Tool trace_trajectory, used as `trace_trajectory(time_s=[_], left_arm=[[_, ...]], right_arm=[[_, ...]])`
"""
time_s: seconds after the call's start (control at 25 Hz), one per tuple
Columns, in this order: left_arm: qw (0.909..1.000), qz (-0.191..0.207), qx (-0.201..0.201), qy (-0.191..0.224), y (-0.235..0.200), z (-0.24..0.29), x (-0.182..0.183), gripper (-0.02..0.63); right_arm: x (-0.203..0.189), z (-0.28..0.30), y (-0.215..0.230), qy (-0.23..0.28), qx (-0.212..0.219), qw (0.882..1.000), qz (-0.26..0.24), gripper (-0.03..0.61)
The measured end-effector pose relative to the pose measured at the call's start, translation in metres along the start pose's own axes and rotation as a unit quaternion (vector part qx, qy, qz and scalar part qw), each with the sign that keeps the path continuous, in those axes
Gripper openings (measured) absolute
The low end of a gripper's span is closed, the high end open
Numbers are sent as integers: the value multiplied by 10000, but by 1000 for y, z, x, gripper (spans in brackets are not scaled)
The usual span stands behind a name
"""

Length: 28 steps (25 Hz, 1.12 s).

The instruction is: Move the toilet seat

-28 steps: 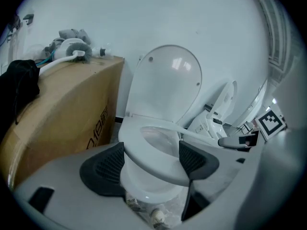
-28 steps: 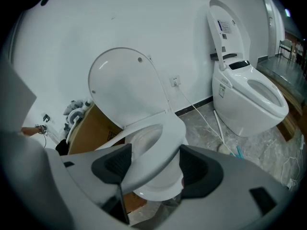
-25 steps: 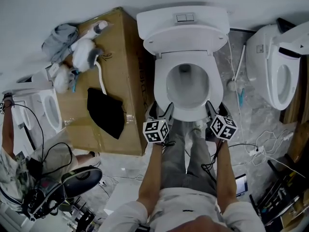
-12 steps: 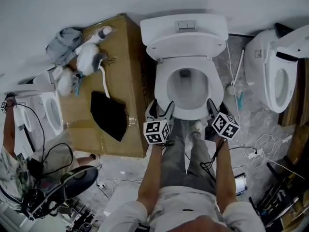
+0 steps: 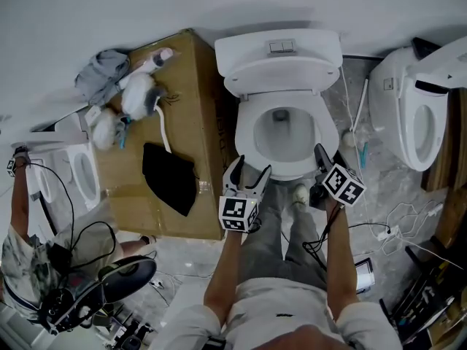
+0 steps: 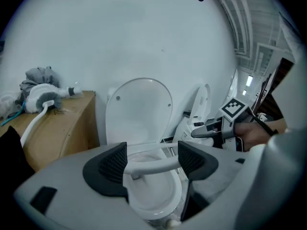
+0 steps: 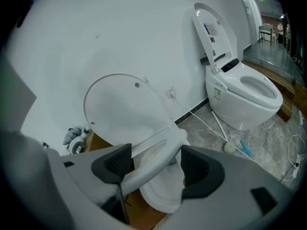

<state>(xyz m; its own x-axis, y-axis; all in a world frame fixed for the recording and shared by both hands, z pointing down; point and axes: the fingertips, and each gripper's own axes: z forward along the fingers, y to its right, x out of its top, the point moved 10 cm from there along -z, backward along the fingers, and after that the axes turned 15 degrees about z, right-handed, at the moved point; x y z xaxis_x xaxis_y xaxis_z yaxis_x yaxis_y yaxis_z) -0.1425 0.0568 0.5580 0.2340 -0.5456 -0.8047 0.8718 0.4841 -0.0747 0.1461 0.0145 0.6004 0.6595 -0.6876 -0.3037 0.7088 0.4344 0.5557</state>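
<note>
At the foot of a white toilet on a marbled floor, a person stands with a claw in each hand under the front of the toilet seat [image 7: 165, 150]. The seat sits partly raised, tilted up off the bowl [image 5: 286, 146], while the lid [image 6: 139, 109] stands upright against the cistern.

The left claw [image 6: 151, 159] is spread wide, and the seat's front rim lies across the gap between its pads. The right claw [image 5: 322, 159] is likewise released, with the ring running slantwise through its jaws. Neither appears to pinch the ring, so the seat seems to be borne from beneath rather than gripped.

That is the likely weak point. A smooth, curved ring resting on spread jaws could slide off one pad if either hand tips or draws back, and the seat would then drop and slam onto the bowl. An uneven lift, one claw higher than the other, could also twist the ring and strain its hinges at the back.

If the seat swings up fast, it may knock hard against the upright lid. A cardboard box [image 5: 182, 79] just beside the toilet and a second toilet [image 5: 408, 115] at the right leave little room to step aside.
</note>
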Motion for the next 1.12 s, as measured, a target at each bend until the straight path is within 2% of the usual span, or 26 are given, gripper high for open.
trace_trajectory(time_s=[0.28,0.52,0.64,0.76,1.12], left_arm=[[9988,408,-249,66,8,-10,15,348],[9933,1018,-544,-30,15,-8,22,342],[9905,1256,-560,-39,16,-5,26,290],[9882,1417,-586,8,16,-1,29,258],[9830,1674,-750,22,11,7,39,252]], right_arm=[[7,1,-6,6,76,9998,190,333],[16,-1,-17,96,47,9991,414,333],[19,0,-21,135,62,9986,505,333],[22,1,-24,179,76,9981,588,333],[23,0,-27,365,218,9948,930,334]])
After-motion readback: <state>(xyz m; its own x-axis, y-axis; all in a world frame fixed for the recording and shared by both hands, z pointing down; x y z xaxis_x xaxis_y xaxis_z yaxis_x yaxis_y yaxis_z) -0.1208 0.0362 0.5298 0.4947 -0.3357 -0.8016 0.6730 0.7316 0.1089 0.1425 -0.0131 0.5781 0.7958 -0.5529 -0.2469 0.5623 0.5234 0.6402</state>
